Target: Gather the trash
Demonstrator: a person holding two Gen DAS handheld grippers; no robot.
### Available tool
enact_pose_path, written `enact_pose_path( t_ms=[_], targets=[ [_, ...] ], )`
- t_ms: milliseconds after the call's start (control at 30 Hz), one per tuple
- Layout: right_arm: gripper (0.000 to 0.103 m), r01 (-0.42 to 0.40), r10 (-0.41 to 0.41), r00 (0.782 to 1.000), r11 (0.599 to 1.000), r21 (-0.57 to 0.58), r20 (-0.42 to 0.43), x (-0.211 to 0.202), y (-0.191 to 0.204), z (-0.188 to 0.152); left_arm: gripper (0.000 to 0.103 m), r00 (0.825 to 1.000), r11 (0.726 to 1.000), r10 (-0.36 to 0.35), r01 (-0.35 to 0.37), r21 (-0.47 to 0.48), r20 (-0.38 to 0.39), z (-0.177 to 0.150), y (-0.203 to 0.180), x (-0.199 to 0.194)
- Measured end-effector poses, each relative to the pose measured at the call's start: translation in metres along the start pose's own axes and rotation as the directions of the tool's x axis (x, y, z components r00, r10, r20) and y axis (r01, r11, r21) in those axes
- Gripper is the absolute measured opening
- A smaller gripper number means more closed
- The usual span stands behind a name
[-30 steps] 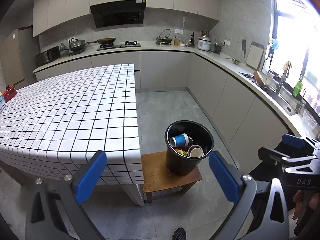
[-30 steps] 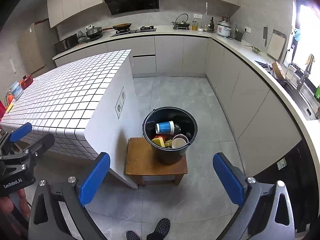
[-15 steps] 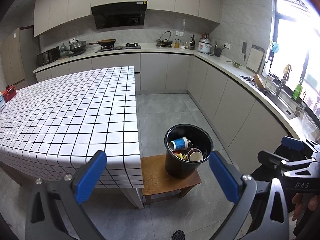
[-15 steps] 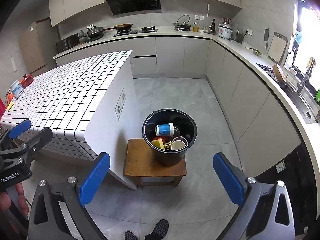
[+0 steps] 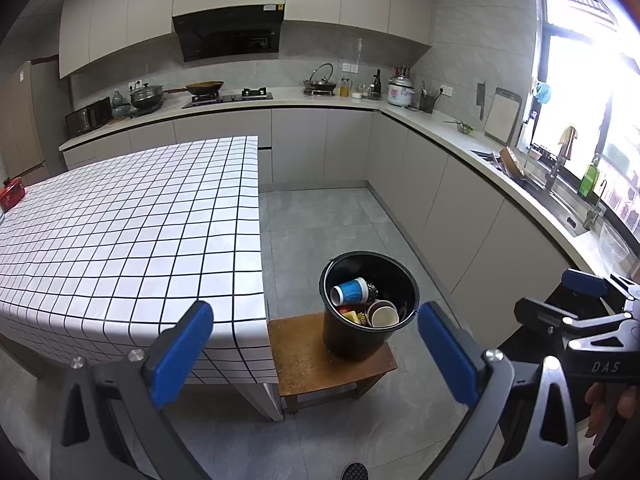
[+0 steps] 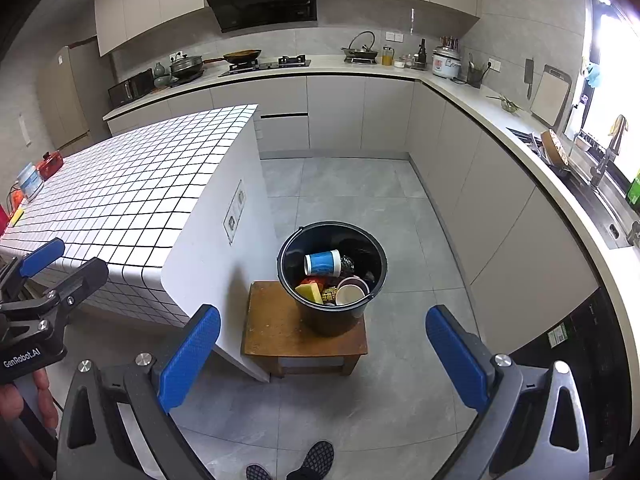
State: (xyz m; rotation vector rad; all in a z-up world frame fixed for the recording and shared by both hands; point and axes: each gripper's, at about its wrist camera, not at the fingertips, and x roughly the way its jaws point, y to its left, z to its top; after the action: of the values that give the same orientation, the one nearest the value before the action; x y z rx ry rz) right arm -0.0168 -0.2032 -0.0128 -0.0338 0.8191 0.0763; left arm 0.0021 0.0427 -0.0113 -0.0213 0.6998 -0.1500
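A black bucket (image 5: 366,340) stands on a small wooden stool (image 5: 312,364) beside the table; it also shows in the right wrist view (image 6: 332,316). Inside lie a blue paper cup (image 6: 322,263), a brown cup (image 6: 350,290), a yellow piece (image 6: 310,291) and other trash. My left gripper (image 5: 316,344) is open and empty, held high above the floor, back from the bucket. My right gripper (image 6: 322,350) is open and empty, likewise back from the bucket. Each gripper shows at the edge of the other's view.
A table with a white checked cloth (image 5: 128,240) stands left of the stool. A red object (image 6: 50,160) and small items sit at its far end. Kitchen counters (image 5: 460,136) with a stove and sink (image 5: 560,204) run along the back and right. My shoe (image 6: 318,458) is on the grey floor.
Both views have drifted back and tilted up slightly, so the bucket sits a little lower in frame. Both grippers stay open and empty.
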Motion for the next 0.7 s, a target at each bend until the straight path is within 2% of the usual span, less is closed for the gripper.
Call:
enact_pose_path(
  t_ms=[700],
  targets=[
    [0.103,0.009,-0.009,1.000,1.000,0.003,0.005,-0.0023,-0.0023,0.0001,0.103,1.000,1.000,-0.018,0.018,0.011,0.013,0.0045,-0.0025,-0.0012]
  ],
)
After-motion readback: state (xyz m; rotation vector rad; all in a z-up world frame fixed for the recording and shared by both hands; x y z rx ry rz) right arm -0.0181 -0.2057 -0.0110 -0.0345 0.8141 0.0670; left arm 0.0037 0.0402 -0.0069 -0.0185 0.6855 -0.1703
